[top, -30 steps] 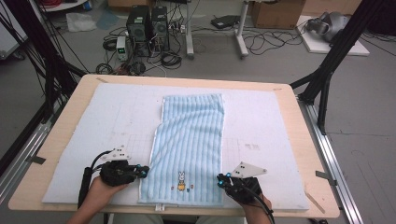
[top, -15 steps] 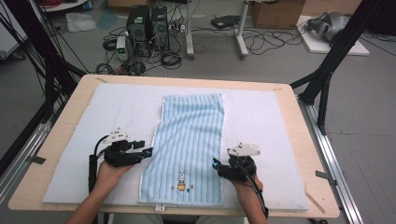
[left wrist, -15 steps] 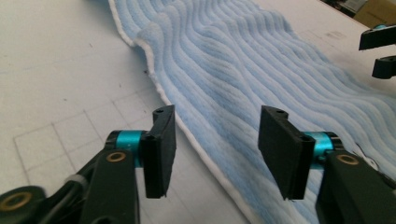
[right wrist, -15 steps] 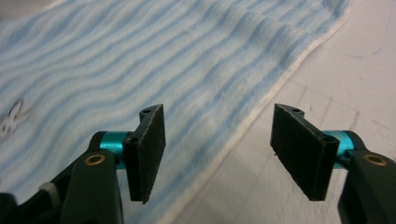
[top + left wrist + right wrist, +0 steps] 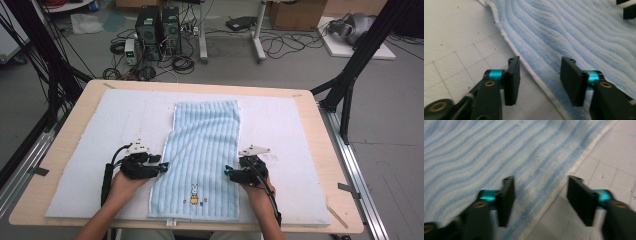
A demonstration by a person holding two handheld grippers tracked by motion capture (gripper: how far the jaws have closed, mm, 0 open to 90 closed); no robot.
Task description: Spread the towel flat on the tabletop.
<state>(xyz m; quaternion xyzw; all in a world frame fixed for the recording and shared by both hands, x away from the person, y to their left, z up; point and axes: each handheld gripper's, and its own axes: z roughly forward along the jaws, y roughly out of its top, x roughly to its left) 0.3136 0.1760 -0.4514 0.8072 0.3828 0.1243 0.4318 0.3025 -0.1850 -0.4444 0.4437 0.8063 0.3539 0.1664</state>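
Note:
A light blue striped towel (image 5: 205,145) with a small rabbit print lies flat and lengthwise on the white mat (image 5: 115,120). My left gripper (image 5: 164,167) lies low at the towel's left edge, pointing inward. In the left gripper view its jaws (image 5: 540,75) stand apart astride the white hem of the towel (image 5: 574,32) and have just been closing, with no pad pressing on the cloth. My right gripper (image 5: 227,172) faces it from the right edge. Its jaws (image 5: 540,195) straddle the hem of the towel (image 5: 486,152), also closing, still apart.
The mat covers most of the wooden table (image 5: 320,125). Black frame legs (image 5: 350,75) stand at the table's far corners. Computer towers (image 5: 157,30) and cables lie on the floor beyond. The other gripper's jaw tips (image 5: 626,10) show at the top right of the left gripper view.
Both hands have moved from the towel's near corners farther up along its side edges. The jaws, nearly shut a second ago, now stand apart over the hems.

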